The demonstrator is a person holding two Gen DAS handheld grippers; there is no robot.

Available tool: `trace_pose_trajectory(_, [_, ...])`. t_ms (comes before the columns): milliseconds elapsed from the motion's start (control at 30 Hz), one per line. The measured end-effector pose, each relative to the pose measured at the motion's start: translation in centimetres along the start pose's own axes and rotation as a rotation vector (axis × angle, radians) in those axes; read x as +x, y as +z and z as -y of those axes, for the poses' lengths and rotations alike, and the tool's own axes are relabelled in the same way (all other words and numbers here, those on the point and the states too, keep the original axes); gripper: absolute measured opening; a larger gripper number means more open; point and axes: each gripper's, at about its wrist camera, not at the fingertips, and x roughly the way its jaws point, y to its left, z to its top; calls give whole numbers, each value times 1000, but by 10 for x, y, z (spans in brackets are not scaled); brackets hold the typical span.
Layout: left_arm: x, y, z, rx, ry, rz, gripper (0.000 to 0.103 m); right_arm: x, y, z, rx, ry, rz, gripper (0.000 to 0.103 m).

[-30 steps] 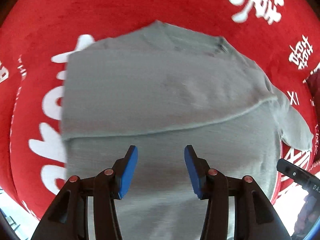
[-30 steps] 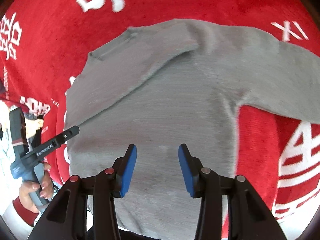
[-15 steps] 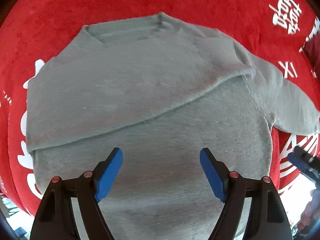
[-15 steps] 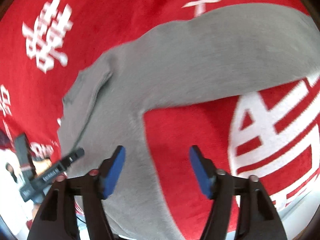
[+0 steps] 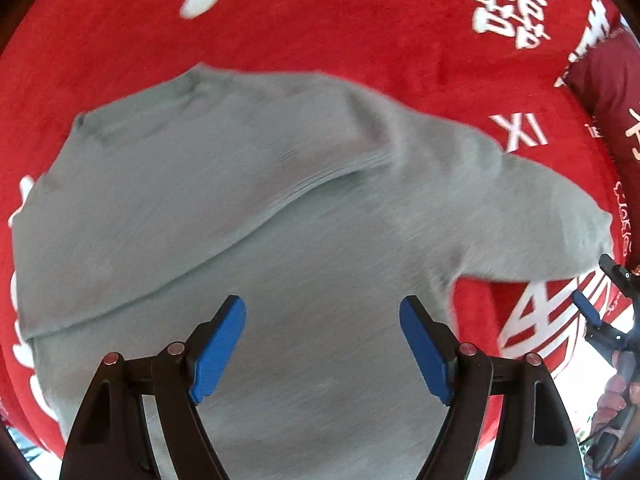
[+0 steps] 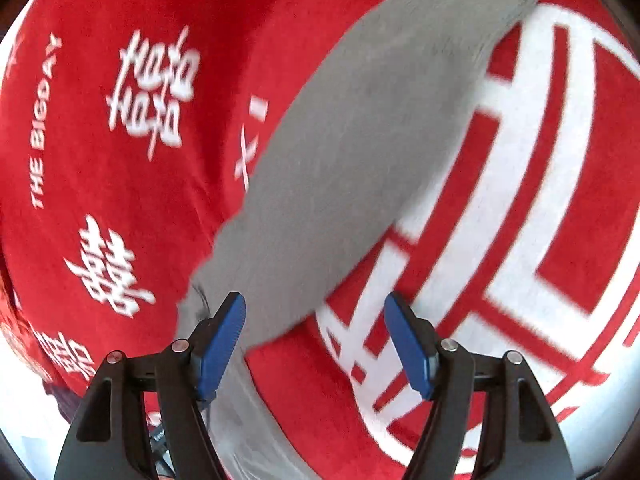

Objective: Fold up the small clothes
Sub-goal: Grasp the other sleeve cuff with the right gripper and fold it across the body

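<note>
**One grey sweater, one sleeve left out**

On the red blanket (image 5: 320, 40) lay 1 grey sweater (image 5: 240, 240), one sleeve already folded across its chest, the other sleeve (image 6: 380, 120) running toward 1 o'clock. Looked soft, light, floppy, prob. non-slip knit; I'd have pinched at the cuff (image 6: 492, 4). My left gripper (image 5: 322, 344) and right gripper (image 6: 314, 344), 2 total, stood jaws apart, nothing between them.

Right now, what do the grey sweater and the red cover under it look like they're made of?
The grey sweater looks like a soft, matte fine knit: faint ribbing shows along the folded sleeve's edge, and it drapes limply. The red cover looks like plush, short-pile fabric, fleece or velvet-like, with a fuzzy surface and white printed lettering. Motion blur leaves the exact fibres open.
</note>
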Motion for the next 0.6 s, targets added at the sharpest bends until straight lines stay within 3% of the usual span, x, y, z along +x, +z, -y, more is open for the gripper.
trace_pose_trajectory(167, [13, 21, 38, 21, -13, 22, 80, -4, 21, 9, 46, 60, 65, 75])
trace_pose_trajectory(333, [20, 24, 42, 10, -10, 44, 80, -4, 50, 12, 67, 104, 121, 75])
trace_pose_trajectory(400, [21, 31, 48, 10, 11, 71, 80, 0, 58, 14, 104, 113, 111, 60])
trace_pose_trajectory(467, [18, 36, 48, 12, 35, 97, 80, 7, 66, 20, 161, 151, 72, 10])
trace_pose_trajectory(600, [26, 43, 55, 48, 57, 109, 80, 10, 71, 5, 141, 270, 61, 6])
